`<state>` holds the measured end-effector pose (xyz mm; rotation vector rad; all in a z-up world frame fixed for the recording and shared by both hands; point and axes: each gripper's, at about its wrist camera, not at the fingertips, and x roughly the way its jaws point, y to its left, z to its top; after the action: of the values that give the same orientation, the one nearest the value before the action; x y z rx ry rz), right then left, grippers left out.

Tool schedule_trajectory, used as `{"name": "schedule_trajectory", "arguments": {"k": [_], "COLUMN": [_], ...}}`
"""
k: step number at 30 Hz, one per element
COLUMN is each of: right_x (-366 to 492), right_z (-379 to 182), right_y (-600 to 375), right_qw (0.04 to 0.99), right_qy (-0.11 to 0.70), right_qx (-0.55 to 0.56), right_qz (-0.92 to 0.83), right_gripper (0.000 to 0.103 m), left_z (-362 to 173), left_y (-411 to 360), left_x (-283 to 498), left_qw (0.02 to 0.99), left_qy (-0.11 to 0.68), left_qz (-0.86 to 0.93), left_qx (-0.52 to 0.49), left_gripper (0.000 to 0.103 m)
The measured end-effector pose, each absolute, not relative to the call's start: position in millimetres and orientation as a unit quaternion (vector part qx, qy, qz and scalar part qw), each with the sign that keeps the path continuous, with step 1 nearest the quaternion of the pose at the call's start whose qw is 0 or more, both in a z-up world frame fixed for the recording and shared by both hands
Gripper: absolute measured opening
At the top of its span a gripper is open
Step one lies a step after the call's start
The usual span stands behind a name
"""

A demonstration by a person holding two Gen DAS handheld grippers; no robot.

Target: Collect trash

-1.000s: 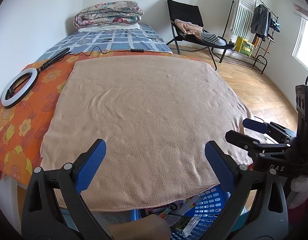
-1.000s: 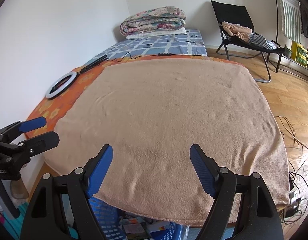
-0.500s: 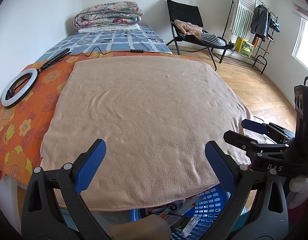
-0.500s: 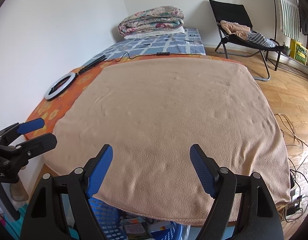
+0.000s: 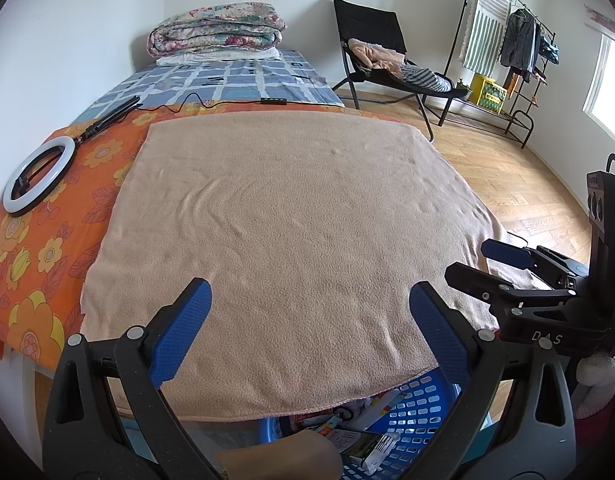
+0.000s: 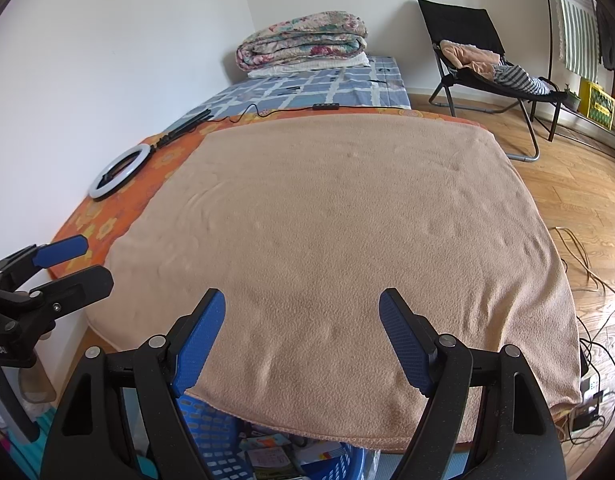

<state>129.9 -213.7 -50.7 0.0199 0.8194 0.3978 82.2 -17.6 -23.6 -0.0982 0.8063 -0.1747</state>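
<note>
Left wrist view: left gripper (image 5: 309, 322) hovering with jaws spread wide, gripping nothing, over the near edge of a tan blanket (image 5: 291, 216). Trash (image 5: 359, 436) lying in a blue basket (image 5: 421, 410) below that edge.

Right wrist view: right gripper (image 6: 301, 332) likewise gaping, holding nothing. Basket (image 6: 211, 436) sitting beneath the blanket (image 6: 347, 220), paper scraps (image 6: 267, 456) showing inside.

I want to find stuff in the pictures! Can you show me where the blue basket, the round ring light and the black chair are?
blue basket (image 5: 421, 408), left wrist view, on its holed wall.
ring light (image 5: 39, 176), left wrist view, on the white ring's right side.
black chair (image 6: 459, 26), right wrist view, on its backrest.
</note>
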Motion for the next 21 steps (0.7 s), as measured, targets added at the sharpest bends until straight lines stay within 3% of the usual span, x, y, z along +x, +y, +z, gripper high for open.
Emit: {"name": "schedule_trajectory", "arguments": {"k": [21], "right_x": [128.4], "right_z": [-55.5], "right_y": [-214.0], "right_qw": [0.898], "right_qy": [0.396], "right_qx": [0.006], "right_qz": [0.193], "right_gripper": [0.079], "left_z": [-25.6], "left_y": [-14.3], "left_x": [81.4], "left_qw": [0.915], "left_qy": [0.392], "left_qz": [-0.084], "left_qx": [-0.047], "left_gripper": [0.101]}}
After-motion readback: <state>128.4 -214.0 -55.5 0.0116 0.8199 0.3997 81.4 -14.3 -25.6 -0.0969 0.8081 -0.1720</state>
